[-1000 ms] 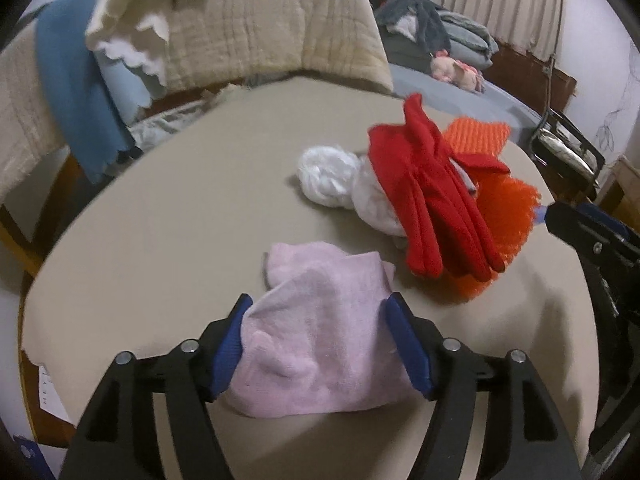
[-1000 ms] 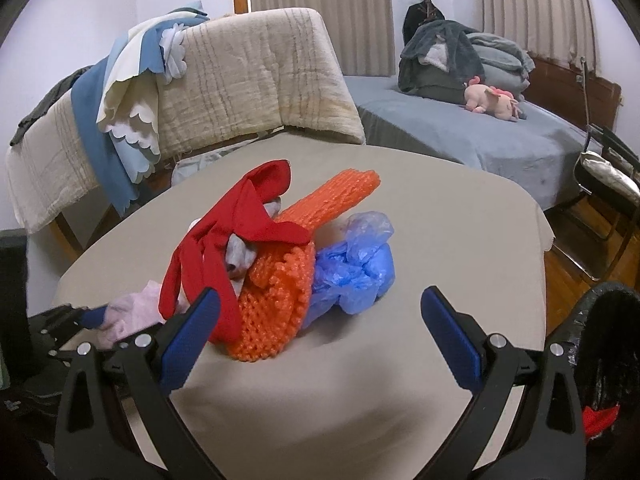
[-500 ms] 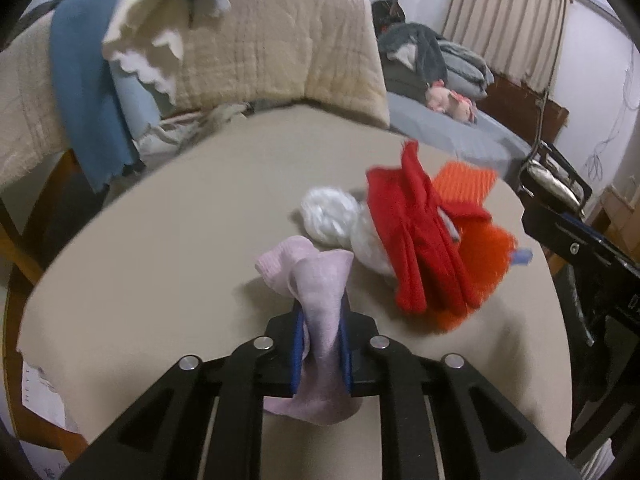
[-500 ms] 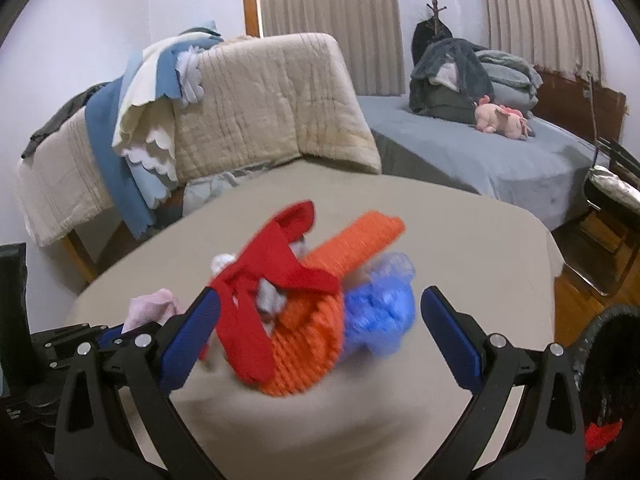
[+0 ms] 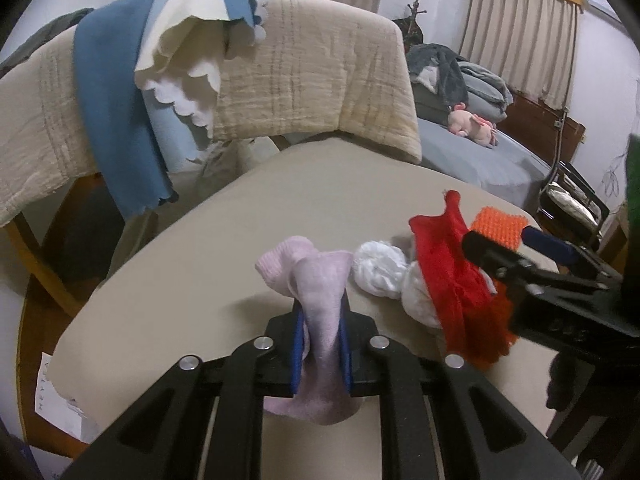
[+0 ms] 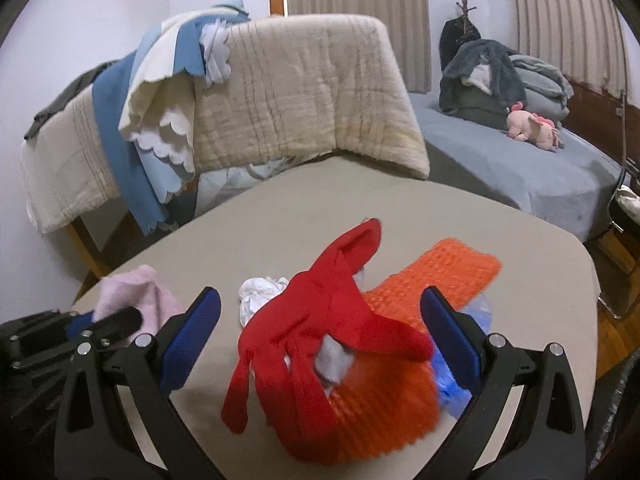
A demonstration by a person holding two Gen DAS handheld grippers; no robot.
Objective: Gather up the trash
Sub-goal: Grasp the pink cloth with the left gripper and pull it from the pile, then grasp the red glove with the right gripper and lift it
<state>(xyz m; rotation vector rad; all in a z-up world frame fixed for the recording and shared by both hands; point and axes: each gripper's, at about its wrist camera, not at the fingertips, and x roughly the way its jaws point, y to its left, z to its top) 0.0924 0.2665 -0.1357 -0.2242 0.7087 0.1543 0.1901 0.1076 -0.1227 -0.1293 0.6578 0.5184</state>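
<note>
The left tongs (image 5: 322,344) have just closed: a second ago their blue pads stood wide on either side of the pink sock (image 5: 320,300), and now they pinch it into a narrow fold, toe bunched above the pads and the rest hanging below. The sock looks lifted clear of the tabletop (image 5: 192,248), though its lower end is partly hidden behind the tongs' frame. So one piece of trash is in hand and, I'd judge, ready to be carried off to a bin.

The right tongs (image 6: 320,336) stand wide open and hold nothing. They have slid in over the heap since a second ago, and the red glove (image 6: 320,320) now lies between their pads, not yet pressed by either. Under the glove, toward five o'clock, is the orange mesh (image 6: 400,408), with a blue bag (image 6: 452,392) peeking out at its three o'clock edge, behind the right-hand pad. A white wad (image 6: 260,296) sits at ten o'clock of the glove, touching it.

From the left camera the heap lies at two o'clock of the sock, and the right tongs cut across it.

Beyond the tabletop, at twelve o'clock, a quilt (image 6: 304,96) is draped over some piece of furniture, and a bed (image 6: 540,176) stands at two o'clock. My guess is the glove comes next.
</note>
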